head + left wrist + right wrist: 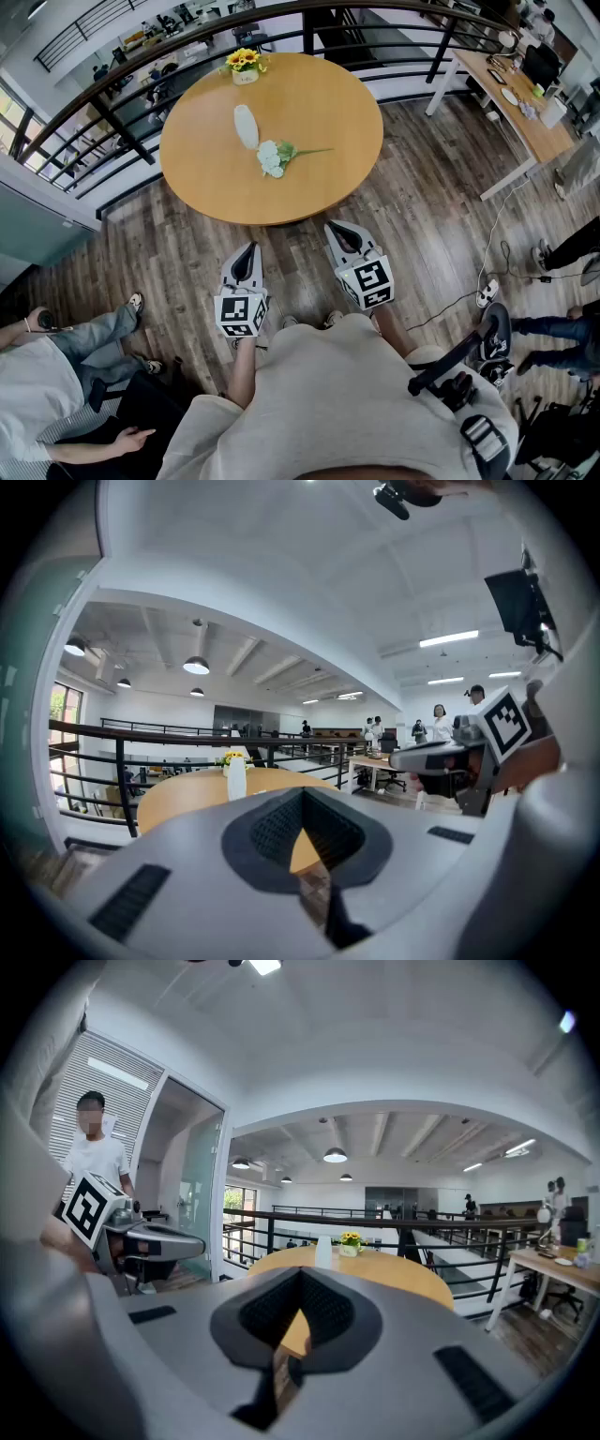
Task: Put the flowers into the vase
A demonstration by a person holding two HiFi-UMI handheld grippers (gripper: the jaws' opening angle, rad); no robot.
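Looks like the very start: approach only, nothing grasped yet. Holds the left hand-held gripper [246,262] and the right hand-held gripper [345,239] side by side over the wooden floor [412,187], short of the round surface [319,103], each with jaws pressed together and nothing between them.

Next calls for stepping up to the surface, opening one pair of jaws and closing on the green stem [309,151] rather than the soft heads; probably also for steadying the vase [246,127] with the other.

Finds the flowers [272,157] lying flat near the middle of the surface: a pale white-green cluster, stem pointing right. Finds the vase just beside them, white, slim, upright. Leaves aside a small pot of yellow flowers [245,64] at the far edge.
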